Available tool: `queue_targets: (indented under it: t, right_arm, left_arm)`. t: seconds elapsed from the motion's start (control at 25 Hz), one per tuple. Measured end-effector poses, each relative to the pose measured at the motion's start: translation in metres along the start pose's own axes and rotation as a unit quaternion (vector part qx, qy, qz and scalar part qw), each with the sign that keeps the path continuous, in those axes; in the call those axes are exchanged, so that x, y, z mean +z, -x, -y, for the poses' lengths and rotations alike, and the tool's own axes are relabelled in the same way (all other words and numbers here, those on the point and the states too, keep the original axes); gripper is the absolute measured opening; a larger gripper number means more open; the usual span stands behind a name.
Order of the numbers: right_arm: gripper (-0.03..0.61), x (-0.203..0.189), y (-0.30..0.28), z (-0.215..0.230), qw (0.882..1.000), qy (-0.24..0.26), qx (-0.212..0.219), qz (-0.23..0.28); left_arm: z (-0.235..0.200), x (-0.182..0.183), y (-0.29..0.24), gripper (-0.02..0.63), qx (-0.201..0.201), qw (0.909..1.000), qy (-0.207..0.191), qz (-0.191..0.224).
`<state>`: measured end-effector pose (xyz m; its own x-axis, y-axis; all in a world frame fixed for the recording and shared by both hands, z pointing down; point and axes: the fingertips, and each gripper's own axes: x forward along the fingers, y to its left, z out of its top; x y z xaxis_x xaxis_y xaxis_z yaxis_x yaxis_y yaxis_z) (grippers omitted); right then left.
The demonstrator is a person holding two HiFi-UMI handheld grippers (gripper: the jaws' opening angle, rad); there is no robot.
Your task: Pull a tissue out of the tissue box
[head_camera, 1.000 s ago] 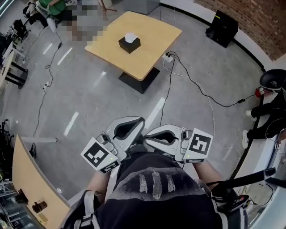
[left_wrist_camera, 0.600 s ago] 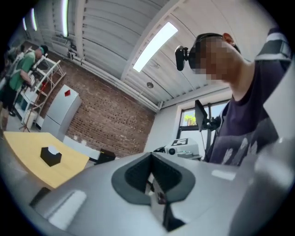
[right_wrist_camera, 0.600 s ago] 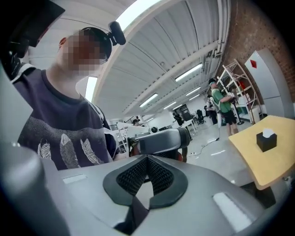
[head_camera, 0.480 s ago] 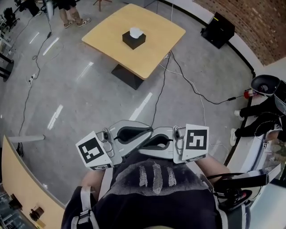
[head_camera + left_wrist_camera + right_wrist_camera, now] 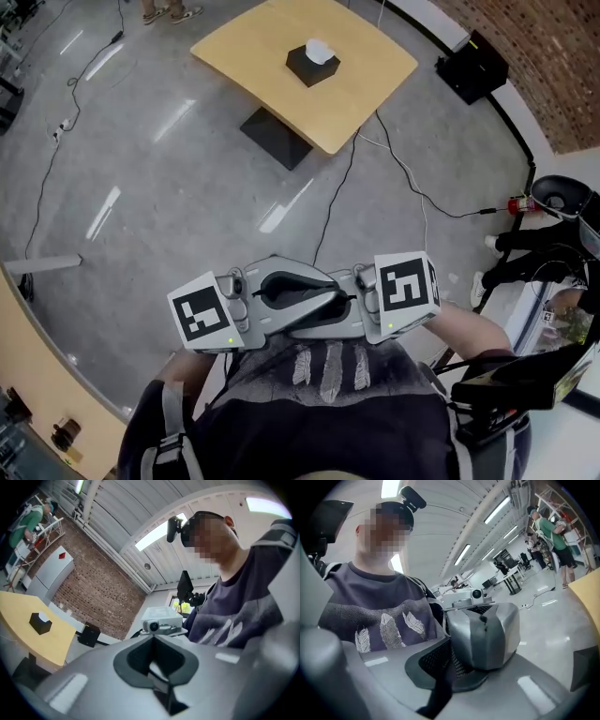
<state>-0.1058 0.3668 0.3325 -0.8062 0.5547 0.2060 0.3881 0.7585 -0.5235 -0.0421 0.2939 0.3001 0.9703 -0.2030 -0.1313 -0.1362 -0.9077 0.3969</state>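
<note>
Far across the floor, on the counter (image 5: 246, 49), the box (image 5: 309, 67) is sitting with its tissue (image 5: 320, 49) sticking up, untouched. It is sliding rightward in the head view versus a second ago. Left tongs (image 5: 314, 284) and right tongs (image 5: 300, 319) are staying pressed together, empty, now crossing at the person's chest. The walk-up is likely still pending.

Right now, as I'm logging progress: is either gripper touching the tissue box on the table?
No: the left gripper and right gripper sit by the person's chest, far from the tissue box on the table.
</note>
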Motion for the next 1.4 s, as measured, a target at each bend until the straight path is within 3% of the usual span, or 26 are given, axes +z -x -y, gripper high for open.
queue_targets:
  t: [0.2,0.4,0.64,0.92,1.16,1.4]
  right_arm:
    - [-0.011,0.004,-0.012,-0.003,0.997,0.027,0.059,-0.036]
    - [-0.011,0.01,-0.012,0.001,0.994,0.031,0.103,-0.014]
    - [-0.009,0.009,0.009,0.005,0.994,0.026,0.1,0.028]
    - [-0.006,0.01,0.077,0.016,0.992,0.064,0.067,0.079]
    - [-0.002,0.008,0.158,0.025,0.983,0.056,0.033,0.172]
    - [-0.002,-0.016,0.205,0.009,0.982,0.034,0.091,0.162]
  left_arm:
    - [-0.003,0.007,0.017,0.001,0.013,0.9998,-0.002,0.018]
    - [-0.013,0.008,0.023,0.0,0.031,0.9995,-0.007,0.002]
    - [-0.023,0.006,0.001,0.002,0.046,0.9988,-0.005,-0.015]
    - [-0.053,0.025,-0.058,0.002,0.072,0.9961,-0.048,-0.017]
    - [-0.079,0.034,-0.127,0.002,0.094,0.9912,-0.086,-0.038]
    - [-0.098,0.033,-0.183,0.002,0.121,0.9863,-0.098,-0.055]
